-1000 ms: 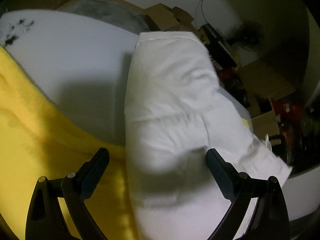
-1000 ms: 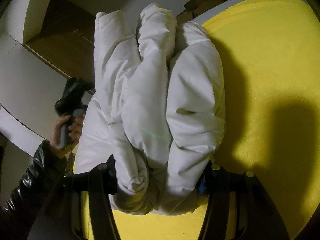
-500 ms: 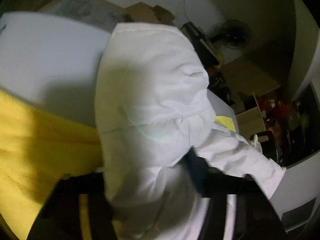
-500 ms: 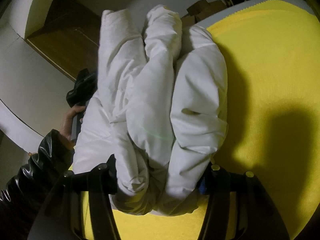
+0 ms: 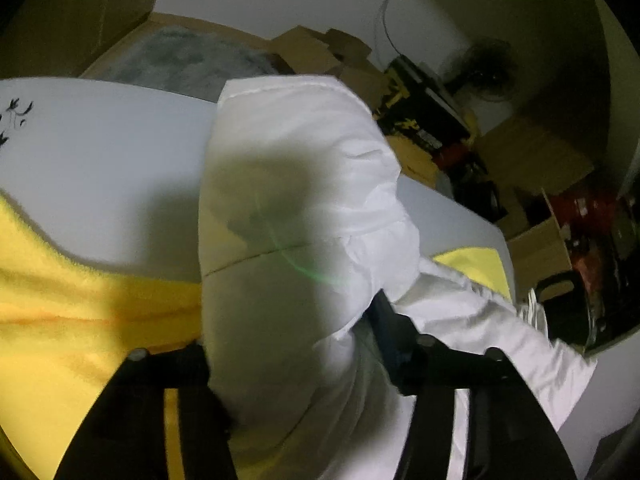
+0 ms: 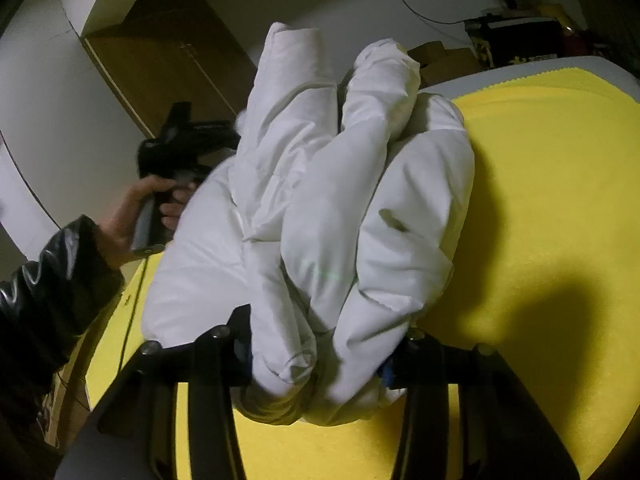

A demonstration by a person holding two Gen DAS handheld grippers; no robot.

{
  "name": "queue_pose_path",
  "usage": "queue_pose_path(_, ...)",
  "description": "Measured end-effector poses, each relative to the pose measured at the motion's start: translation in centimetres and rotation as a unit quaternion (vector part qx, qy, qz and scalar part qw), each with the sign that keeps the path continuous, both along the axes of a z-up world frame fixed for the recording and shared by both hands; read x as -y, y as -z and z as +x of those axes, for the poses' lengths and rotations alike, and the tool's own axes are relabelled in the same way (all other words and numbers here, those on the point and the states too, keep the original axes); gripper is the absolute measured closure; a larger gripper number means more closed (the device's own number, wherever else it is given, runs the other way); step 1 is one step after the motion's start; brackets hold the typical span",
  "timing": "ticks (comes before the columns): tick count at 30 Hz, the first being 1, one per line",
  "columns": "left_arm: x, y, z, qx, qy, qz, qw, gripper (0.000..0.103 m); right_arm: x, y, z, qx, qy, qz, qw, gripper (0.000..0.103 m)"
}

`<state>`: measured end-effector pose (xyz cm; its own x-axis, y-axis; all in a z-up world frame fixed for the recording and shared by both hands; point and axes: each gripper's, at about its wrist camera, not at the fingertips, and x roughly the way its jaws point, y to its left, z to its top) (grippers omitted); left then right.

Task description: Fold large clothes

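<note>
A puffy white jacket point(image 5: 300, 200) is bunched into thick folds over a yellow cloth point(image 5: 80, 320). My left gripper point(image 5: 288, 340) grips one fat fold, which bulges between its pads, while its jaws are opening slightly. In the right wrist view the jacket point(image 6: 360, 200) is a rolled bundle raised at the near end. My right gripper point(image 6: 320, 352) clamps that end and its jaws are closing further. A hand point(image 6: 140, 208) in a shiny black sleeve point(image 6: 48, 280) holds the left gripper point(image 6: 180, 148) at the bundle's far left side, where the cloth hides its fingertips.
The yellow cloth point(image 6: 540, 200) lies on a white surface point(image 5: 100, 160). Cardboard boxes point(image 5: 320, 52), a fan point(image 5: 492, 76) and dark clutter point(image 5: 580, 220) stand beyond it. A wooden cabinet point(image 6: 160, 52) is at the back left and a grey rug point(image 5: 180, 56) lies on the floor.
My left gripper, wide open around the jacket a second ago, has closed on a fold and lifted it. The right gripper kept its grip while the bundle rose and tilted.
</note>
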<state>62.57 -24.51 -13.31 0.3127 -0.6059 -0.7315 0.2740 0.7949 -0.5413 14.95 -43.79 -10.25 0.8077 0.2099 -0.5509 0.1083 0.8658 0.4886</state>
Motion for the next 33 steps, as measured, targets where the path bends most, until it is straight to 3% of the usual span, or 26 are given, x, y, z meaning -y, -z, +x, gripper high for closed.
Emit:
queue_pose_path(9,1.2,-0.2,2.6,-0.004,0.024,0.012,0.9996,0.032,0.9,-0.4,-0.2,-0.014,-0.009,0.012,1.000,0.051)
queue_pose_path(14,2.1,-0.9,1.5,0.019,0.025,0.029,0.9991,0.032,0.6,-0.7,-0.2,-0.019,-0.013,0.009,1.000,0.050)
queue_pose_path(17,1.7,-0.8,0.5,0.022,0.052,0.028,0.9980,0.029,0.4,-0.8,0.6,-0.022,-0.013,0.005,1.000,0.049)
queue_pose_path(18,1.8,-0.8,0.3,0.028,0.062,0.032,0.9972,0.031,0.4,-0.9,0.6,-0.023,-0.013,0.003,1.000,0.049)
queue_pose_path(20,1.5,-1.2,0.2,0.042,0.054,0.033,0.9971,0.048,0.4,-1.0,0.8,-0.024,-0.013,0.001,1.000,0.049)
queue_pose_path(22,1.2,-1.6,0.0,0.026,0.042,0.014,0.9987,0.064,0.3,-1.0,1.0,-0.024,-0.011,0.002,1.000,0.049)
queue_pose_path(25,1.8,-3.1,-0.9,0.044,0.050,0.035,0.9972,0.075,0.2,-1.3,0.9,-0.017,-0.011,0.000,1.000,0.051)
queue_pose_path(28,1.8,-5.5,-1.9,0.070,0.052,0.034,0.9956,0.078,0.0,-2.1,-0.1,0.008,-0.004,-0.007,1.000,0.059)
queue_pose_path(33,1.5,-10.6,-3.2,0.100,0.056,0.021,0.9932,0.079,-0.5,-5.6,-1.5,0.056,0.004,-0.005,0.998,0.062)
